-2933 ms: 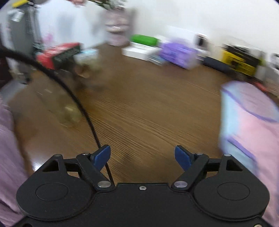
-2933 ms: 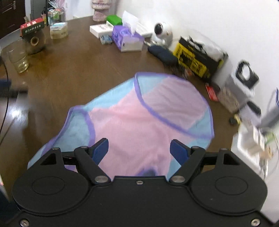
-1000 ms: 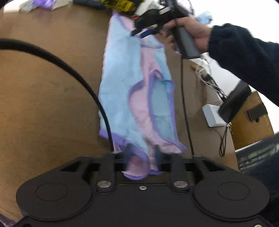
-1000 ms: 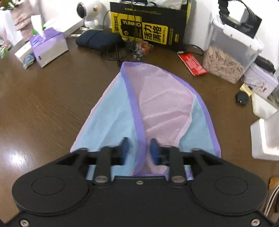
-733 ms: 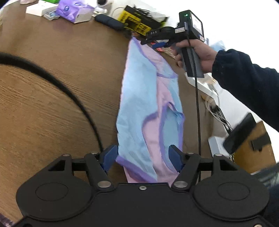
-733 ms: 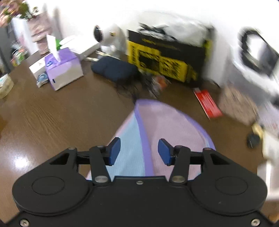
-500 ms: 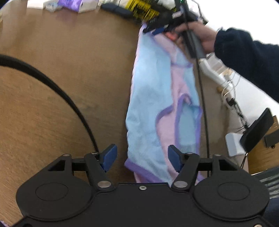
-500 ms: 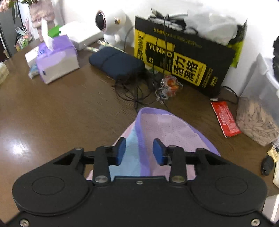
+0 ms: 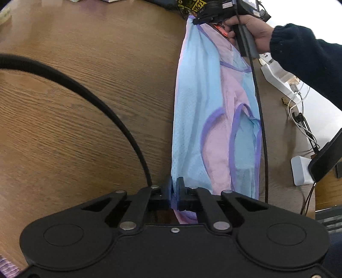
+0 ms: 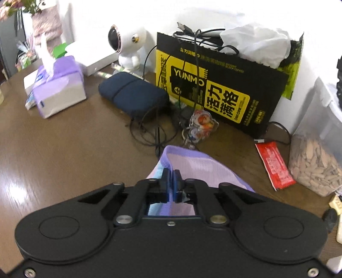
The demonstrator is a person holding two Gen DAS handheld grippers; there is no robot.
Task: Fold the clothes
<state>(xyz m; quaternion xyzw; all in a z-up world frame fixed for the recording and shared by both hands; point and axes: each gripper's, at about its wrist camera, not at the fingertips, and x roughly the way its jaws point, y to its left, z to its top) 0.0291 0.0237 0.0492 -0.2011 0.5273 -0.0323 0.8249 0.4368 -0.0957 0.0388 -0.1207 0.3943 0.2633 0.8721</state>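
Garment (image 9: 196,111) pinched between both grippers' closed fingers (image 9: 181,186).

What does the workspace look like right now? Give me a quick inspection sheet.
Surface: brown wooden table.
Job's things: pink and blue garment, stretched lengthwise between both grippers.
Clutter: tissue box, navy pouch, black and yellow bag, red packet, tub of seeds.
Grippers: left gripper and right gripper each shut on a garment end.
Cables: black cord across table; tangled wires.
Surroundings: white wall.
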